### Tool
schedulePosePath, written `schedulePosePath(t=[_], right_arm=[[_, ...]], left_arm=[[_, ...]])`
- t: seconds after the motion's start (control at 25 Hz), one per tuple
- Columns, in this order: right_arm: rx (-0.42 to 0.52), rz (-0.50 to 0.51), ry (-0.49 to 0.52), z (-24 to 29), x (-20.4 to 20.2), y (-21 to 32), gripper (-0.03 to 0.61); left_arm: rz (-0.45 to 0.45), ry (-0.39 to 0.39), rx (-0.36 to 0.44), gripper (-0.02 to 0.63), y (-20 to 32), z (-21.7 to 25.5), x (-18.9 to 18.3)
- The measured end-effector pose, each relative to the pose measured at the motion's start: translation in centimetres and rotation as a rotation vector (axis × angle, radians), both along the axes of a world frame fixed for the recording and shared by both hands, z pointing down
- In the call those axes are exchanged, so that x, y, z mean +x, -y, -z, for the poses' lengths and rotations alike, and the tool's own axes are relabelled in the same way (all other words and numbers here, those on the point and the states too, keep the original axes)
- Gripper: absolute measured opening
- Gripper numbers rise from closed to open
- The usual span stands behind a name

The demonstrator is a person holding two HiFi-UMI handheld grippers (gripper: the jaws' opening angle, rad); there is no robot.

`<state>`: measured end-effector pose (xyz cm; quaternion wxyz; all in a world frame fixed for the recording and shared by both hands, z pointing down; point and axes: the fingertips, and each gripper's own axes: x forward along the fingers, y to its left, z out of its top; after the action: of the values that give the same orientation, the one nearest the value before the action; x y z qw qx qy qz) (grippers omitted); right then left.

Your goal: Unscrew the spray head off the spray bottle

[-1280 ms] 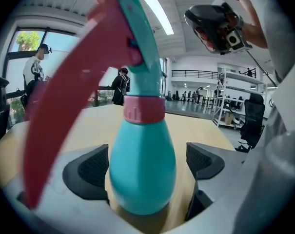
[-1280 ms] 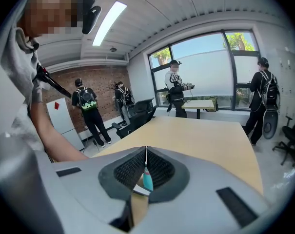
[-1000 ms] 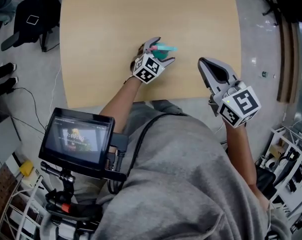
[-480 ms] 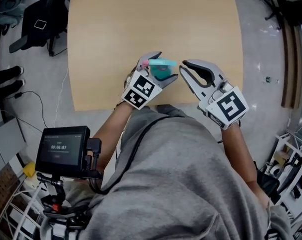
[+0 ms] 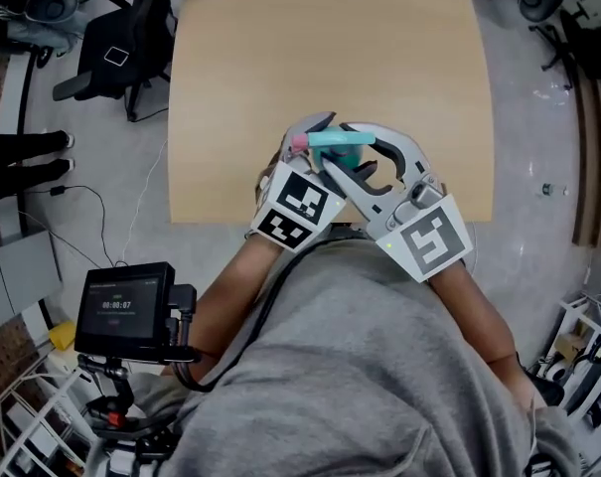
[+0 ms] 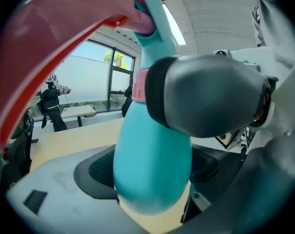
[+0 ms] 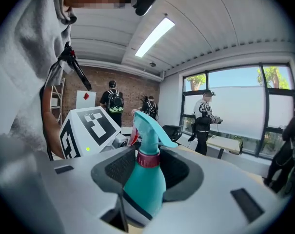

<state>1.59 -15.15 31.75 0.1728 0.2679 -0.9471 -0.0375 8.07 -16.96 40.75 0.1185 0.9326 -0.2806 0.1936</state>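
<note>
A teal spray bottle (image 5: 340,139) with a pink collar and trigger is held above the front edge of the wooden table (image 5: 330,38). My left gripper (image 5: 325,139) is shut on its round body (image 6: 152,165), pads on both sides. My right gripper (image 5: 335,149) reaches across from the right, its jaws opening around the bottle's top. In the right gripper view the pink collar (image 7: 148,158) and the spray head (image 7: 149,126) stand between the pads of my right gripper (image 7: 149,169), with a gap on the right side. One dark right finger (image 6: 206,96) lies across the neck.
A small monitor on a tripod (image 5: 126,306) stands at the lower left. Office chairs (image 5: 111,48) and a bystander's shoes (image 5: 22,157) are left of the table. Several people stand by the windows (image 7: 206,116) in the background.
My right gripper has swung left from the table's right side to the bottle, and its jaws have parted around the top. The left gripper has brought the bottle closer to the front edge.
</note>
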Motion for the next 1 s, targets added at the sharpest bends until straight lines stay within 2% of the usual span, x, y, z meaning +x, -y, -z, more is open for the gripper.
schedulePosePath(t=[0.08, 0.16, 0.28, 0.4, 0.48, 0.6, 0.72, 0.8, 0.84, 0.88, 0.92, 1.0], right_arm=[[0.04, -0.009, -0.037, 0.0, -0.3, 0.0, 0.143], [0.063, -0.04, 0.011, 0.9, -0.7, 0.3, 0.143], [0.018, -0.059, 0.138, 2.5, -1.1, 0.4, 0.144], [-0.058, 0.024, 0.222, 3.9, -1.0, -0.1, 0.138], [-0.109, 0.141, 0.28, 5.1, -0.5, -0.8, 0.132], [-0.187, 0.397, 0.36, 7.1, 0.3, -2.4, 0.13], [-0.33, 0.657, 0.476, 9.4, 1.2, -4.1, 0.13], [-0.408, 0.784, 0.555, 10.6, 1.7, -4.8, 0.13], [-0.419, 0.803, 0.581, 10.8, 1.7, -4.7, 0.13], [-0.401, 0.78, 0.593, 10.8, 1.6, -4.1, 0.13], [-0.359, 0.715, 0.592, 10.6, 1.4, -3.3, 0.13], [-0.251, 0.498, 0.559, 10.0, 1.1, -1.1, 0.132]], left_arm=[[0.03, 0.048, 0.035, 0.397, 0.5, 0.0, -1.0], [0.036, 0.077, 0.071, 0.397, 1.0, 0.5, -1.4], [0.007, 0.056, 0.083, 0.397, 0.7, 1.5, -1.6], [-0.071, 0.015, 0.099, 0.396, 0.0, 3.6, -1.8], [-0.169, -0.024, 0.11, 0.396, -1.0, 5.3, -1.6], [-0.371, -0.101, 0.091, 0.397, -3.9, 7.9, -1.1], [-0.582, -0.276, -0.005, 0.396, -7.5, 11.0, -0.7], [-0.653, -0.378, -0.082, 0.396, -9.1, 12.5, -0.5], [-0.64, -0.395, -0.105, 0.396, -9.0, 12.6, -0.4], [-0.589, -0.39, -0.114, 0.396, -8.3, 12.4, -0.4], [-0.506, -0.369, -0.111, 0.396, -6.9, 11.8, -0.6], [-0.312, -0.306, -0.078, 0.396, -3.6, 10.4, -1.5]])
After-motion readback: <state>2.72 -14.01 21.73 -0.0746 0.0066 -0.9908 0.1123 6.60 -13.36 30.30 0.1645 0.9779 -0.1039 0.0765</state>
